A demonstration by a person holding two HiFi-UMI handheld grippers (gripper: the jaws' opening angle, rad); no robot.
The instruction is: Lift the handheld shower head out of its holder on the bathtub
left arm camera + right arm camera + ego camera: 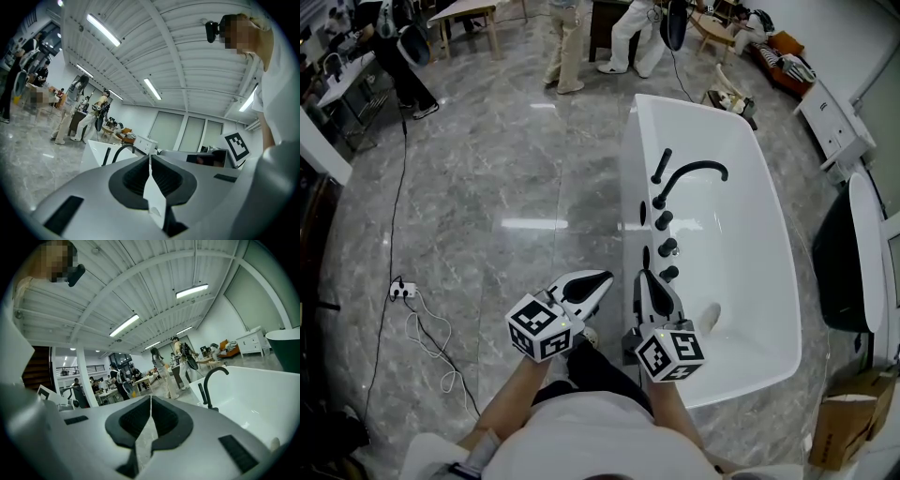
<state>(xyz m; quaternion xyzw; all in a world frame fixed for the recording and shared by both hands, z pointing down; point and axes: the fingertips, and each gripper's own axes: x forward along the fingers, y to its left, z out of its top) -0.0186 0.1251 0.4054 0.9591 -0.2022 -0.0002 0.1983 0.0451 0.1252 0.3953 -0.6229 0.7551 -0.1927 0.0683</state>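
Left gripper (602,279): jaws fully together, pads meeting along one line, nothing between them. In the left gripper view the closed tips (150,158) point level toward the room. Right gripper (645,276): jaws likewise pressed together and empty; the right gripper view shows the closed tips (151,398) aimed across the tub. Both grippers are held side by side in front of the person, near the lower end of the white bathtub (750,281), with the right gripper over the tub's left rim.

Handheld shower head (661,166): a black rod standing upright in its holder on the tub's left rim, just beside the arched black spout (694,173). It is well apart from both grippers; neither touches it. Three black knobs (667,247) sit on the rim between the spout and the right gripper.

The tub stands on a grey marble floor (506,178). A power strip (401,291) with a white cable lies on the floor to the left. Several people stand at the far end of the room.
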